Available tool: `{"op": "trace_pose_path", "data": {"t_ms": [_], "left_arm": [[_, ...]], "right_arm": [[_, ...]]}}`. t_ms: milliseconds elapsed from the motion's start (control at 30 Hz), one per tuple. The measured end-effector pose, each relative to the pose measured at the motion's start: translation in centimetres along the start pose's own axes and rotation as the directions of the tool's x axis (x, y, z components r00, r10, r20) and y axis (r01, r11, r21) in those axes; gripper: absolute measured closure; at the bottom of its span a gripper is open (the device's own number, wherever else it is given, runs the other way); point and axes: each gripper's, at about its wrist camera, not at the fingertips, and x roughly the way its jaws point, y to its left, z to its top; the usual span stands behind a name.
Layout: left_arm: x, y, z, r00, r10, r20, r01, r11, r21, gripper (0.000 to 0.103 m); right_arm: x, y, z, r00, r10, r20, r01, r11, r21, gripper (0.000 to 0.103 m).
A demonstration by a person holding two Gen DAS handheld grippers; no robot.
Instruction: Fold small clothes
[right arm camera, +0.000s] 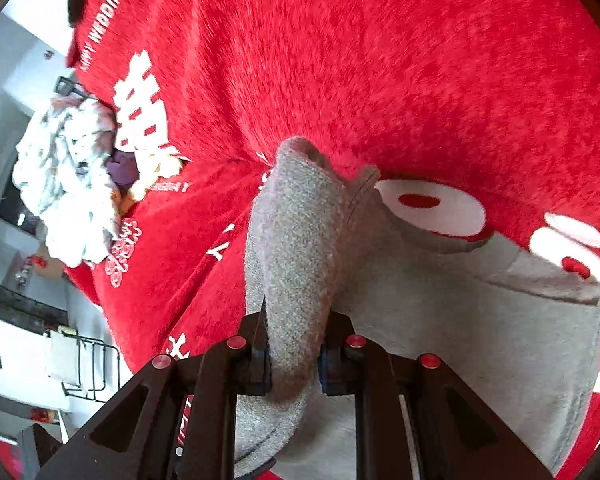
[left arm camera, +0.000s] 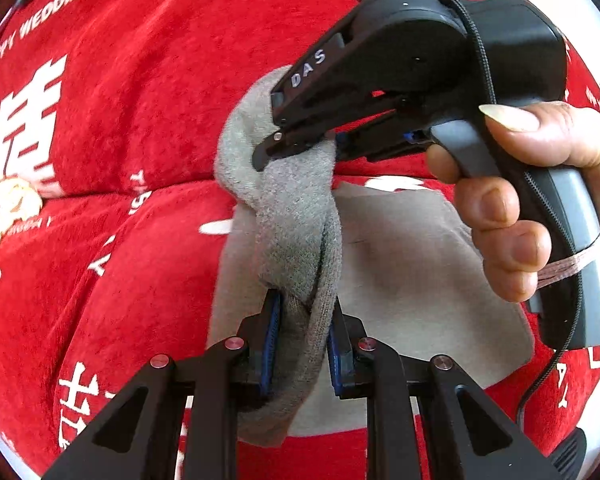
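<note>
Your left claw [left arm camera: 304,340] & right claw [left arm camera: 296,142] both pinch the grey top [left arm camera: 296,216], nearly shut on a bunched fold. It's lifted betw. them; the rest lies flat on the red blanket [left arm camera: 140,120].

Small grey fleece garment [left arm camera: 296,216], one edge bunched and lifted, the rest flat on red blanket [left arm camera: 140,100]

A home, a plush red wedding blanket with white lettering [right arm camera: 380,60] lying spread out, a crumpled pile of pale laundry [right arm camera: 68,184] sitting nearby, a black wire rack [right arm camera: 92,368] standing against white walls
</note>
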Motion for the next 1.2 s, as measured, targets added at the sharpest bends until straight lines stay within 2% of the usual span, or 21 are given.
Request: {"op": "trace_pose_path", "data": {"t_ms": [267,433,767,933,1000,1033,1067,1100,1200], "left_arm": [[1.3,-8.8,1.1,0.999,-0.026,-0.027,0.029,0.994,0.108,0.081],[3.3,-14.1,0.7,0.998,0.004,-0.061,0.007,0.983,0.186,0.081],[6.5,-19.5,0.0,0.992,0.053,-0.112,-0.022,0.964,0.265,0.081],[8.2,-20.1,-0.6,0.989,0.069,-0.135,-0.027,0.958,0.287,0.079],[8.1,-20.0,-0.9,0.989,0.044,-0.139,-0.001,0.955,0.296,0.056],[7.9,-19.9,-1.0,0.988,0.011,-0.152,0.034,0.956,0.293,0.031],[7.6,-19.6,-1.3,0.987,-0.011,-0.162,0.057,0.957,0.284,0.015],[7.1,-19.3,-1.4,0.988,-0.018,-0.156,0.062,0.959,0.278,0.014],[4.5,-18.0,-1.9,0.990,-0.063,-0.129,0.096,0.959,0.267,0.014]], "right_arm": [[-6.0,-6.9,-2.5,0.996,0.056,0.072,-0.057,0.998,0.011,0.085],[-8.0,-11.7,-4.6,0.993,0.072,0.096,-0.077,0.996,0.040,0.085],[-9.2,-18.1,-7.4,0.981,0.127,0.146,-0.143,0.984,0.105,0.085],[-8.5,-21.1,-8.9,0.978,0.138,0.160,-0.164,0.972,0.168,0.085],[-8.0,-22.2,-9.4,0.979,0.134,0.155,-0.165,0.963,0.212,0.081],[-8.1,-22.6,-9.6,0.978,0.137,0.159,-0.172,0.958,0.231,0.074],[-8.3,-23.0,-9.8,0.976,0.135,0.168,-0.175,0.952,0.251,0.068],[-8.8,-23.5,-10.0,0.977,0.103,0.185,-0.153,0.948,0.278,0.064],[-11.6,-23.8,-10.5,0.968,0.006,0.251,-0.082,0.952,0.294,0.063]]}}
